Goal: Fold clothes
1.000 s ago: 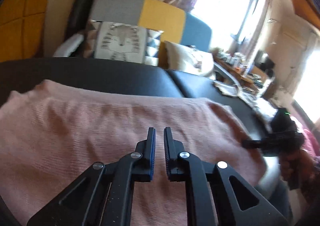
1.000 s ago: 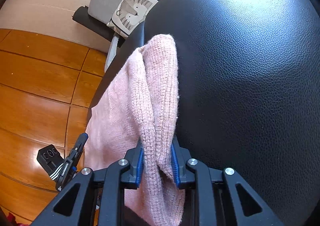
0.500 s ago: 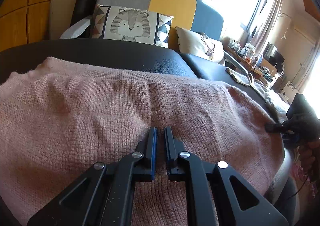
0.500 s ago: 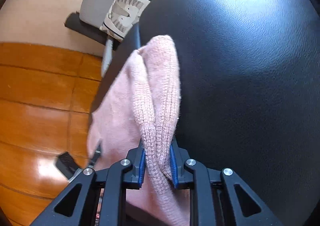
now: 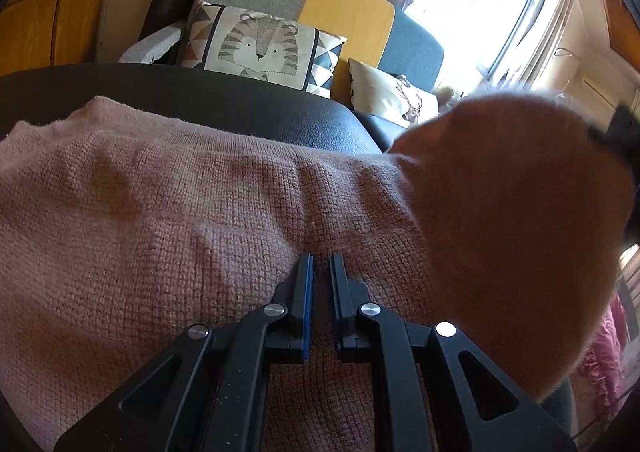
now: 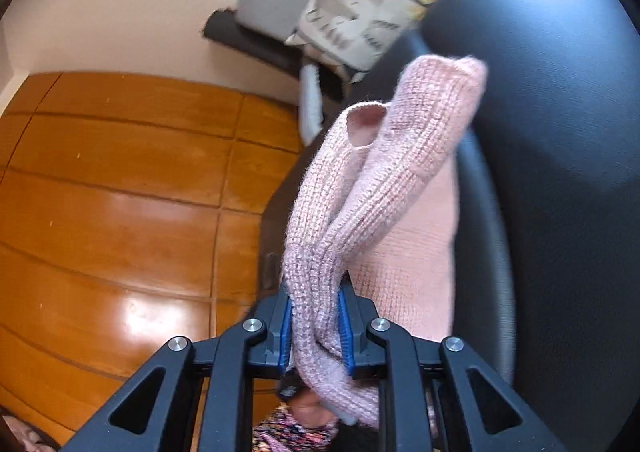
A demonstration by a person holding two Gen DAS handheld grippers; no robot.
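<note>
A pink knit sweater (image 5: 160, 212) lies spread over a black leather surface (image 5: 240, 104). My left gripper (image 5: 320, 258) rests its tips on the middle of it, jaws almost together with nothing caught between them. At the right, a flap of the sweater (image 5: 500, 212) is raised and backlit, and behind it the right gripper (image 5: 622, 132) shows only as a dark blur. In the right wrist view my right gripper (image 6: 314, 292) is shut on the sweater's ribbed edge (image 6: 400, 172), holding it up above the leather (image 6: 560, 132).
A tiger-print cushion (image 5: 260, 48) leans on a grey, yellow and blue sofa behind the leather surface, beside a bright window (image 5: 500, 4). Glossy wooden floor (image 6: 120, 212) lies left of the surface's edge. A hand in a patterned sleeve (image 6: 296, 432) is under the right gripper.
The right gripper has lifted the sweater's edge up and over toward the left gripper, so a flap now rises at the right. The left gripper has come down onto the sweater's middle.
</note>
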